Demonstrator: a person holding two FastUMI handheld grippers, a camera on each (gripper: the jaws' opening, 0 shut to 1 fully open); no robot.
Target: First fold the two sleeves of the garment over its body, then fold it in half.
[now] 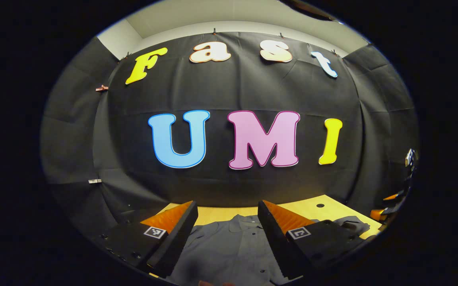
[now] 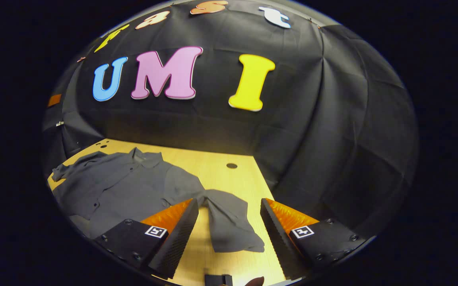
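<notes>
While both jaws stand wide apart and hold nothing, I read this as the set-up before the first fold. I have the shirt [image 2: 133, 186] lying flat and face up on the surface [image 2: 233, 178], collar toward the booth wall, buttons down its middle, so that each sleeve can be swung over the body without turning anything over. I keep the right gripper [image 2: 229, 226] above the near edge of the surface with the right sleeve [image 2: 229, 222] framed between its fingers; the sleeve lies spread out away from the body, its cuff end nearest me, and that is why I line up here: the cuff looks the easiest place to pinch. The jaws are clear of the cloth, not touching it as far as I can tell. The far sleeve [image 2: 72, 169] lies bunched toward the other edge. I hold the left gripper [image 1: 227, 230] higher and more level, over the shirt front [image 1: 233, 246], looking across the collar at the wall, fingers parted and empty. From this view I also see the right sleeve [image 1: 352, 224] lying out to the side. My judgement is that neither sleeve is folded yet, so the whole task lies ahead, and thin limp cloth like this may slip or drag if I pinch too little.
</notes>
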